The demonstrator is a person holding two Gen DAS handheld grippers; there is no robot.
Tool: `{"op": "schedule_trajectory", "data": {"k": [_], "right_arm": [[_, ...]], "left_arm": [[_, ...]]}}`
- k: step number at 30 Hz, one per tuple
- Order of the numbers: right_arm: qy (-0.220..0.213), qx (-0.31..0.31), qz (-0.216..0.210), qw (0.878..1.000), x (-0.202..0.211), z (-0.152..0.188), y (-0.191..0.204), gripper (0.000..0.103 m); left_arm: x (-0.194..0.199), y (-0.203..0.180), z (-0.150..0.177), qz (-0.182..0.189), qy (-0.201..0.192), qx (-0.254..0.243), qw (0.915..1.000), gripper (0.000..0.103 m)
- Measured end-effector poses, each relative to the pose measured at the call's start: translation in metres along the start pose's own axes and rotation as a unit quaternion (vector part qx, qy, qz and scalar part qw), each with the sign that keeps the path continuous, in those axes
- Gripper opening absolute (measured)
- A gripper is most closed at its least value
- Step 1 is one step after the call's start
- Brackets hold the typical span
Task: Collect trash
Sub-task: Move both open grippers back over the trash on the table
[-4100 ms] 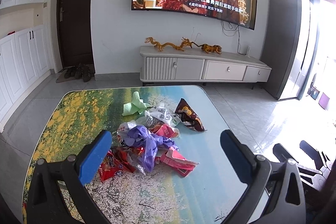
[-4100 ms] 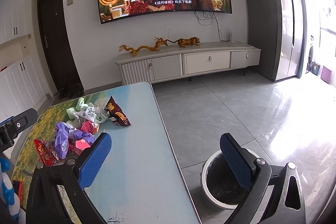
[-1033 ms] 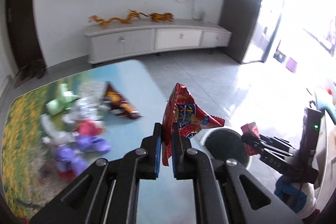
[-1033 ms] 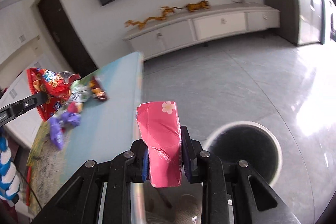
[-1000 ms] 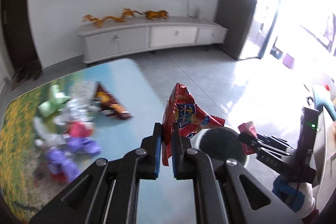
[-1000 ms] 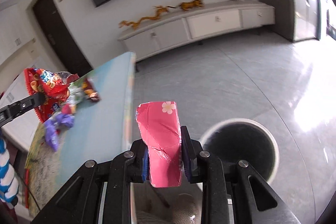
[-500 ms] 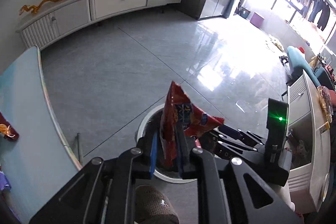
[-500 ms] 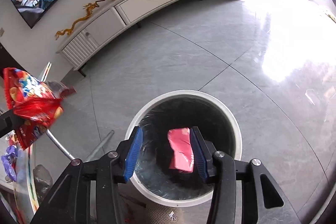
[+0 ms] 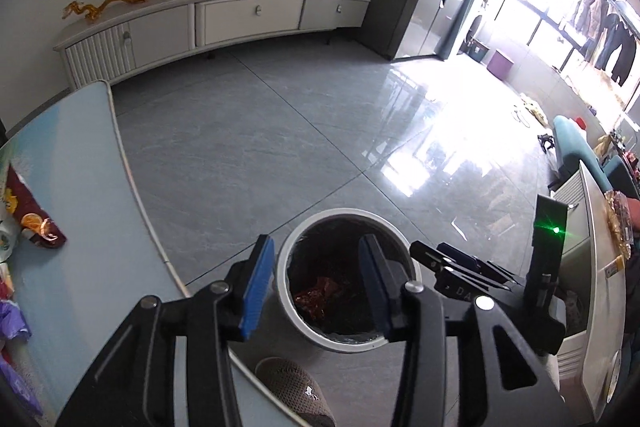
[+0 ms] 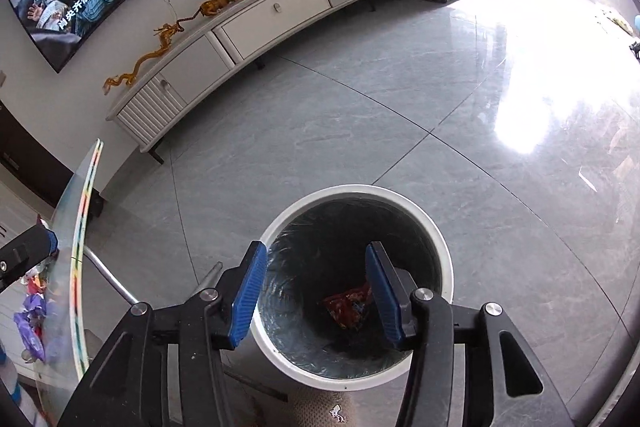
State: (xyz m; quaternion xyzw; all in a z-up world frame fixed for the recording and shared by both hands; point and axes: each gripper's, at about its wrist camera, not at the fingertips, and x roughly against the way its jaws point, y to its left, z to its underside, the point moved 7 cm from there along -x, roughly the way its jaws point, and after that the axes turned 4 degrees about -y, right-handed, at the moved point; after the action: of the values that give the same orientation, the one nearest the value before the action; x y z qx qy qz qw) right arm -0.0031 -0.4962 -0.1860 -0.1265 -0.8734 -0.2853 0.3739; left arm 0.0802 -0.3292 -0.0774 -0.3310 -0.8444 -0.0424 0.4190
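At far left, wrappers (image 9: pixel 38 223) lie on the table (image 9: pixel 92 187), whose curved edge runs just beside the round white bin (image 9: pixel 394 331). The left gripper (image 9: pixel 318 283) angles steeply down over the bin mouth, its jaws opening, blue pads (image 9: pixel 256 287) apart with nothing between them. The red snack bag (image 9: pixel 320 293) lies crumpled on the bin's dark liner; its long axis runs across the bottom, its direction unclear. The right gripper (image 10: pixel 316 291) also points down into the bin (image 10: pixel 438 247), fingers spread and empty, the red bag (image 10: pixel 350 307) below. Bare grey floor tiles (image 9: pixel 280 131) stretch open beyond and to the right.
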Motion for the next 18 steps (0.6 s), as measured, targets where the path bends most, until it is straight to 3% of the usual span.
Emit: {"op": "schedule_trajectory", "data": {"k": [9, 18], "right_arm": [[-0.035, 0.045, -0.037, 0.998, 0.042, -0.01, 0.064, 0.049], [-0.061, 0.099, -0.075, 0.99, 0.079, -0.012, 0.14, 0.049]], "left_arm": [[0.083, 0.06, 0.012, -0.045, -0.06, 0.039, 0.9965, 0.042], [0.157, 0.11, 0.031, -0.084, -0.107, 0.083, 0.9872, 0.042]]}}
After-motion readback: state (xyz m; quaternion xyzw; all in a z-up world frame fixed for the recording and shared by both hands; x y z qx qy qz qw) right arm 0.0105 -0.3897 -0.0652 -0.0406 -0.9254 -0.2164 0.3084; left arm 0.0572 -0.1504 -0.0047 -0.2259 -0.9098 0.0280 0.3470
